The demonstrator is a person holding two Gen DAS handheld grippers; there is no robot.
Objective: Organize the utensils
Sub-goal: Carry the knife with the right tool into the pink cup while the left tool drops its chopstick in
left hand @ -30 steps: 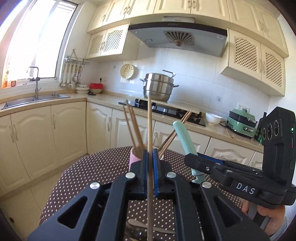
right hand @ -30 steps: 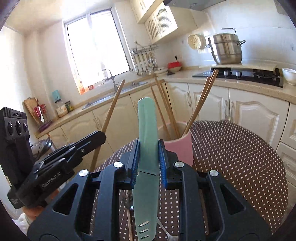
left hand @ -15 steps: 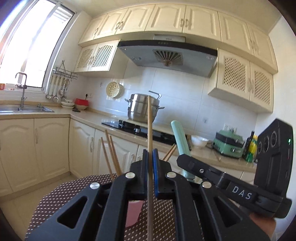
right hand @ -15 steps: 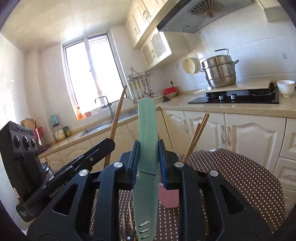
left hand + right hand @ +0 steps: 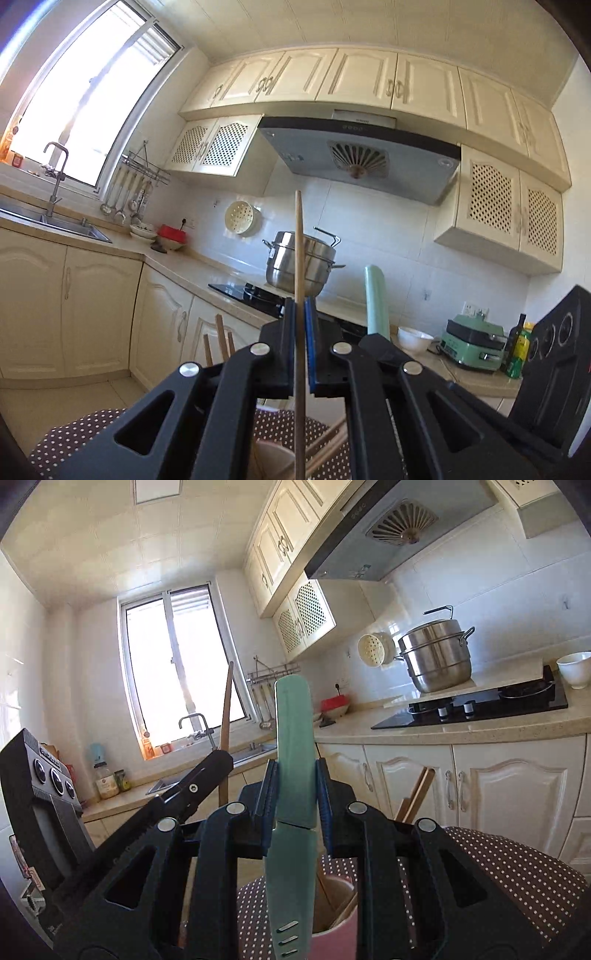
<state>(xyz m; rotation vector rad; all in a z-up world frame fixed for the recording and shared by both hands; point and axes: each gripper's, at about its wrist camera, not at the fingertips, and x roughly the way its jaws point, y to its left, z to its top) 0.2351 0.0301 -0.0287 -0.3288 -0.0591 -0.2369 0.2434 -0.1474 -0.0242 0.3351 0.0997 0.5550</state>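
Cabinets (image 5: 70, 295) in cream line the kitchen under a pale worktop (image 5: 461, 731) carrying a black hob (image 5: 480, 701), a steel steamer pot (image 5: 303, 266) and a white bowl (image 5: 574, 670); a window (image 5: 173, 664) lights the sink (image 5: 55, 225). The left gripper (image 5: 302, 332) has its jaws pinching an upright wooden chopstick (image 5: 298, 258). The right gripper (image 5: 295, 794) has its jaws clamped on a green knife (image 5: 293, 738), blade down over a pink cup (image 5: 332, 934) on the dotted brown tablecloth (image 5: 517, 878).

Mint-green knife (image 5: 293, 775) in black tongs with blue pads (image 5: 324, 794); pale wooden chopstick (image 5: 298, 295); pink cup (image 5: 334, 923) on brown, white-dotted cloth (image 5: 517, 878).
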